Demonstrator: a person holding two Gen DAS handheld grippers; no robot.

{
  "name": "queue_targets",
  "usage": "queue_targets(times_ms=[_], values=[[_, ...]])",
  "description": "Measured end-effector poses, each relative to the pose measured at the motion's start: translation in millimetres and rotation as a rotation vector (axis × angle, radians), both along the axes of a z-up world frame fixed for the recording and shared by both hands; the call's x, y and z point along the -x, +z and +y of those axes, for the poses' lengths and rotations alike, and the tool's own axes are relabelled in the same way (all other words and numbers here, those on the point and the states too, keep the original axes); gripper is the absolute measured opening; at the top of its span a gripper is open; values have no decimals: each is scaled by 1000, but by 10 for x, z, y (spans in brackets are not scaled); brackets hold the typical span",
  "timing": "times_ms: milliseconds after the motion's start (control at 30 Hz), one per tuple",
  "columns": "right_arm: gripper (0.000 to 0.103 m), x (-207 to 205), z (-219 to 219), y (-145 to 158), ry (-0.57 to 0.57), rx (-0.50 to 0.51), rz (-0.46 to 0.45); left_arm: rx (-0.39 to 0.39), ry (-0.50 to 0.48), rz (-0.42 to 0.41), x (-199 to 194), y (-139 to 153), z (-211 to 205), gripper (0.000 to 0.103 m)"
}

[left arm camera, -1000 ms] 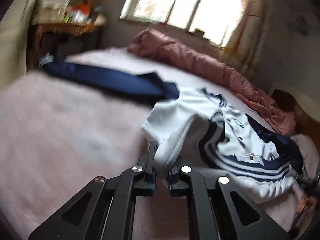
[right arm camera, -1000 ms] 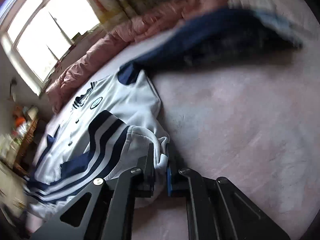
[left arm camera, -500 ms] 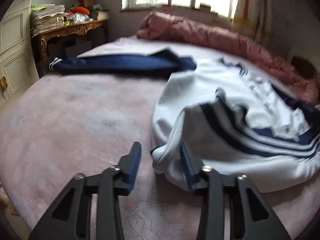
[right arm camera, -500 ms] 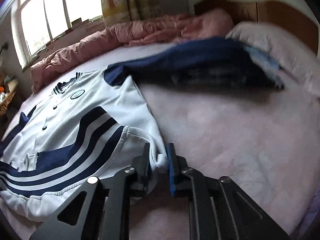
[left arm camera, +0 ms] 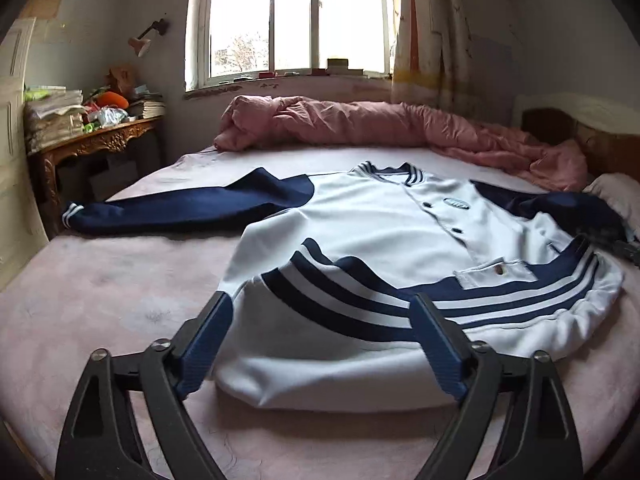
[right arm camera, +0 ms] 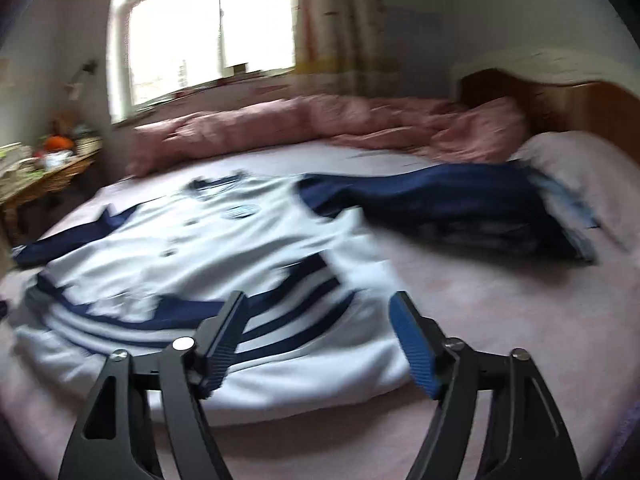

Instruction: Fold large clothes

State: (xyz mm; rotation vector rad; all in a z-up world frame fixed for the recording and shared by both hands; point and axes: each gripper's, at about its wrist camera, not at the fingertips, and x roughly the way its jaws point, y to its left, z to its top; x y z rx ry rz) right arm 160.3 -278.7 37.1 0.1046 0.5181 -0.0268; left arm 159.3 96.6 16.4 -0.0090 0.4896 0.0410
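The jacket (left arm camera: 392,240) is lying face up and spread flat across the middle of the bed (left arm camera: 100,300), hem nearest, so its sleeves are lying out to left and right for folding. It is soft white knit with navy sleeves, navy hem stripes, ribbed collar and dark buttons. The left gripper (left arm camera: 320,340) and right gripper (right arm camera: 320,336) have just been opening; both are standing wide over the hem corners, gripping nothing. A puffy pink quilt (left arm camera: 380,128) is bunching along the far edge.
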Motion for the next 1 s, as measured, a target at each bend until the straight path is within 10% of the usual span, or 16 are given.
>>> queue_targets(times_ms=[233, 367, 400, 467, 500, 733, 867, 1000], values=[[83, -531, 184, -52, 44, 210, 82, -215, 81, 85, -578, -8, -18, 91], [83, -965, 27, -295, 59, 191, 247, -79, 25, 250, -971, -221, 201, 83], [83, -1020, -18, -332, 43, 166, 250, -22, -7, 286, -1030, -282, 260, 61], [61, -1087, -31, -381, 78, 141, 271, 44, -60, 299, -1049, -312, 296, 29], [20, -1106, -27, -396, 113, 119, 279, 55, -90, 285, -1027, -288, 289, 17], [7, -1057, -24, -68, 50, 73, 72, 28, -34, 148, -906, -36, 282, 17], [7, -1355, 41, -288, 45, 89, 189, -19, 13, 319, -1198, -400, 249, 19], [9, -1435, 94, -435, 41, 121, 260, -46, 52, 305, -1195, -377, 229, 40]])
